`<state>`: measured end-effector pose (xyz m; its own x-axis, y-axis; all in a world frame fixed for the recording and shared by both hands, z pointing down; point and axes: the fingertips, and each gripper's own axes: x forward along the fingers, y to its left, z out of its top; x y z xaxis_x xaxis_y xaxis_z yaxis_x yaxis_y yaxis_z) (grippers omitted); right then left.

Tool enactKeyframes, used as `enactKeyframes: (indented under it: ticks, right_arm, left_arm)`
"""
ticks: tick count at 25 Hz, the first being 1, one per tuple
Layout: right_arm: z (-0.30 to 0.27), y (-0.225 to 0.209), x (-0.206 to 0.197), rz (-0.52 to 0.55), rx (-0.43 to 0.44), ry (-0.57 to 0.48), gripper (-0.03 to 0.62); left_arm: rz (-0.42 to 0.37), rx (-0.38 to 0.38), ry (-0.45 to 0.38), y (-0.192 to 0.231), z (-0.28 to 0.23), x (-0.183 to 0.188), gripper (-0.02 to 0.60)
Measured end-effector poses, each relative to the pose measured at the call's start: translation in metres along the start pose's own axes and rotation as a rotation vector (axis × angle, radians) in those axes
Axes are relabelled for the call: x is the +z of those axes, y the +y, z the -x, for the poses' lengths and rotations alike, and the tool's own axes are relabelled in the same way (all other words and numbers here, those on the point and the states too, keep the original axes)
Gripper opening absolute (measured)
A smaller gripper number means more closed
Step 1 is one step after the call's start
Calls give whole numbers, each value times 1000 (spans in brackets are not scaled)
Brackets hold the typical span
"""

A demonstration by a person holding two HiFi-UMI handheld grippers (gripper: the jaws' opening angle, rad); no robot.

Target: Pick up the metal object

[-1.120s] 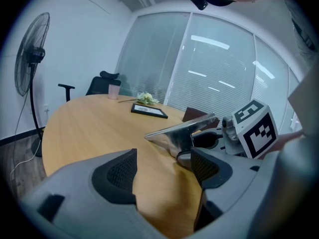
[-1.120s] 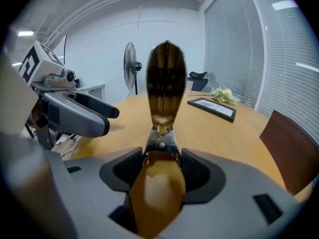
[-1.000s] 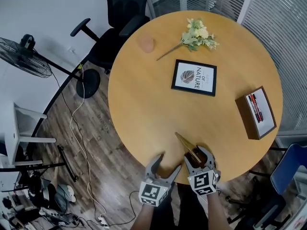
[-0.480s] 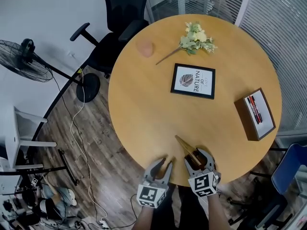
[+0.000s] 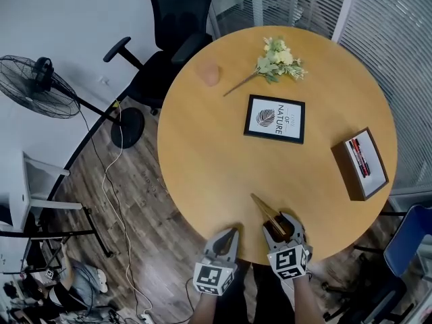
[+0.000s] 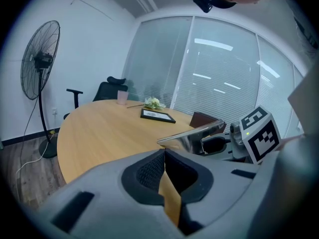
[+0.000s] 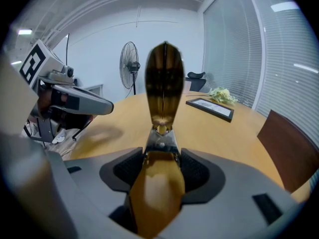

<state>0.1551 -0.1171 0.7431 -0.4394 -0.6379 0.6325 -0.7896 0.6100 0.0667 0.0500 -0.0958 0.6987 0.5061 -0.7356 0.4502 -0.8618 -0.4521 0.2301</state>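
Both claws sit at the near edge of the tabletop (image 5: 216,154). The left claw (image 6: 164,176) has just closed on nothing, while the right claw (image 7: 160,167) clamps the metal object (image 7: 163,83) by its base, the long tip jutting forward, seemingly off the wood. Keep that squeeze steady and lift straight, so the tip cannot lever loose.

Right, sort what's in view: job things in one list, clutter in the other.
Job: metal object, gripped by the right gripper; left gripper, shut and empty.

Lying about: frame, flowers, pink cup, box, fan, chair.
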Motion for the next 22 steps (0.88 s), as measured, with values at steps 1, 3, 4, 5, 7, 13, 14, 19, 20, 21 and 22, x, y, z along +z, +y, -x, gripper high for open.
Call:
enactKeyframes:
  ticks: [1, 3, 4, 5, 7, 13, 14, 19, 20, 21, 22]
  right_arm:
    - [1, 0, 1, 1, -5, -2, 236]
    - [4, -1, 4, 1, -14, -9, 235]
    - [4, -2, 6, -1, -16, -13, 235]
    - [5, -3, 8, -4, -17, -17, 235]
    - [6, -5, 11, -6, -21, -22, 235]
    - [16, -7, 28, -45, -33, -50, 235]
    - [17, -8, 32, -47, -35, -54, 235]
    - [23, -7, 45, -66, -38, -68, 235]
    - [24, -7, 48, -71, -37, -70, 235]
    - [26, -7, 51, -74, -37, -71, 235]
    - [28, -7, 54, -75, -39, -72, 235]
  left_arm:
    - [0, 3, -1, 1, 2, 1, 11]
    - [1, 11, -1, 4, 5, 2, 11]
    - [2, 16, 0, 6, 6, 3, 11]
    - [3, 19, 0, 7, 7, 3, 11]
    - [5, 20, -1, 8, 9, 4, 11]
    - [-2, 13, -8, 9, 15, 11, 11]
    - [-2, 12, -9, 10, 15, 14, 11]
    - [-6, 3, -16, 10, 23, 23, 11]
    - [-7, 2, -18, 10, 25, 26, 11]
    - [-7, 1, -20, 9, 27, 29, 11]
    - [-6, -1, -23, 9, 28, 33, 11]
